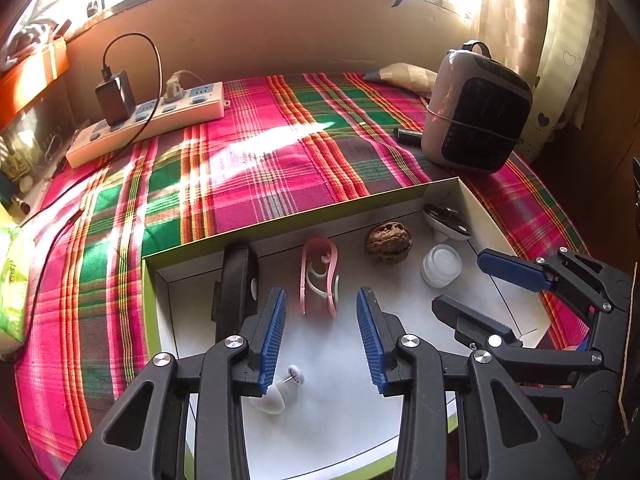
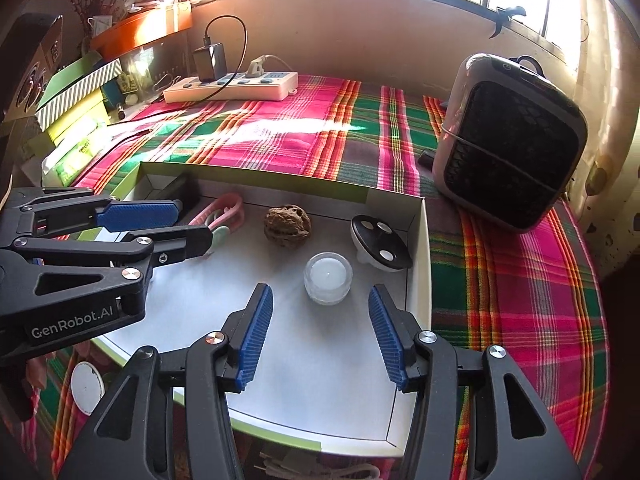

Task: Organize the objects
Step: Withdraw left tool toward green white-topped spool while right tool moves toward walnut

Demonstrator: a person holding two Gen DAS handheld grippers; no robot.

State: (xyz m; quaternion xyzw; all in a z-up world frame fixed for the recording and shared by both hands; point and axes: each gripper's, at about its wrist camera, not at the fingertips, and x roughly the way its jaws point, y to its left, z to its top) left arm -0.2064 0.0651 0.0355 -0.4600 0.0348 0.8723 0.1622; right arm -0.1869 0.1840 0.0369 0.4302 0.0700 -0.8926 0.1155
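Note:
A shallow white box with a green rim (image 1: 280,222) (image 2: 424,240) lies on the plaid cloth. In it are a pink clip (image 1: 318,276) (image 2: 224,212), a brown walnut (image 1: 388,243) (image 2: 287,225), a small clear jar (image 1: 440,266) (image 2: 328,278), a black-and-white round gadget (image 1: 446,220) (image 2: 380,242), a black bar (image 1: 236,284) and a white pushpin piece (image 1: 282,390). My left gripper (image 1: 322,338) (image 2: 176,224) is open and empty over the box, just short of the clip. My right gripper (image 2: 320,338) (image 1: 464,280) is open and empty just short of the jar.
A grey heater (image 1: 476,108) (image 2: 512,144) stands at the right. A white power strip with a black charger (image 1: 148,120) (image 2: 232,84) lies at the back left. Green packets (image 1: 12,292) and stacked boxes (image 2: 76,88) sit at the left edge.

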